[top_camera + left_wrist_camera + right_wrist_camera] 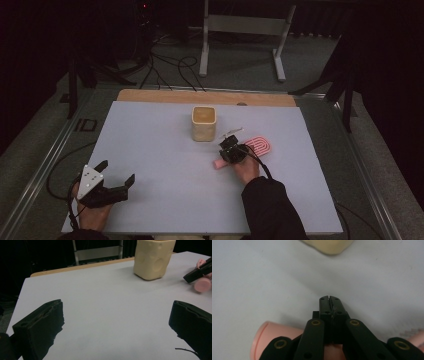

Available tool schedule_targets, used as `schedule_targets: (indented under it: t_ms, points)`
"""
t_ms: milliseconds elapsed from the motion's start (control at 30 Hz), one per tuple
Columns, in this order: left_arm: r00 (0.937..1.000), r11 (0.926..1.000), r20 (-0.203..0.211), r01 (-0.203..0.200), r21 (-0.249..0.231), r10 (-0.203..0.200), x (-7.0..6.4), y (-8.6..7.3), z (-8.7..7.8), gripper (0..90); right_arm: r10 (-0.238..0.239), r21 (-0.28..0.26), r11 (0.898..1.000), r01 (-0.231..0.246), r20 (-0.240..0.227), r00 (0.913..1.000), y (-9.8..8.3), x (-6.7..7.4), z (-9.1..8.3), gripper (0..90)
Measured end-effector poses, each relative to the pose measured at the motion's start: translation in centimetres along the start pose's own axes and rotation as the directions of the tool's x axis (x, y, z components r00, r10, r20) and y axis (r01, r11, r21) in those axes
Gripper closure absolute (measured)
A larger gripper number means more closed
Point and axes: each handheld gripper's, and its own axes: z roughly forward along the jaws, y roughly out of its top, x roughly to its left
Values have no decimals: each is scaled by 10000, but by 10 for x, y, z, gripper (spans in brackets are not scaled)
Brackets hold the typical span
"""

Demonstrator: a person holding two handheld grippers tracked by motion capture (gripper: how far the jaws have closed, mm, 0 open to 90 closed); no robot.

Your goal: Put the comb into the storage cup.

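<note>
Two grippers are working over the pale table [150,150], and the pink tool with the looped head [259,146] is lying right of centre, just right of the cream square cup [204,123] and apart from it. The right gripper [231,148] is sitting directly on top of the tool's thick handle; in the right gripper view its jaws are pressed tight together, tips meeting over bare table, while the pink handle [274,336] is passing underneath the linkage rather than between them, so they are gripping nothing. The left gripper [116,174] is resting near the front left corner with its jaws spread wide, and its own view is looking across open table toward the cup [153,258] and the rounded end of the handle [203,285]. The step in hand is probably taking hold of the tool, perhaps to stand it in the cup. To do that well, the right jaws should be opening first, then straddling the handle across its width near the middle, settling low enough that both pads are meeting pink, not table. Closing squarely should be keeping the round handle from rolling out sideways.
</note>
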Motion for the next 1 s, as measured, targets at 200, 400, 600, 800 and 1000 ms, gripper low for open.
schedule_targets:
  t_ms: [200, 400, 600, 800, 1000]
  points:
    - [10000, 10000, -34, -29, 50, 29, 0, 0, 0, 4, -232, 91, 9997, 233, -93, 9997, -10, 4, -8, 884]
    - [10000, 10000, -48, -6, 97, 7, 0, 0, 1, 4, -233, 130, 9996, 236, -275, 9994, -25, 1, -20, 885]
    - [10000, 9999, -63, -11, 167, 12, -1, 0, 1, 5, -504, 176, 9986, 509, -264, 9984, -40, -2, -35, 886]
    - [10000, 9998, -69, 4, 188, -3, -1, -1, 2, 5, -511, 142, 9986, 515, -275, 9983, -49, -8, -47, 886]
    - [10000, 9998, -79, 14, 189, -13, -1, -1, 2, 6, -459, 0, 9989, 460, -234, 9987, -54, -13, -59, 886]
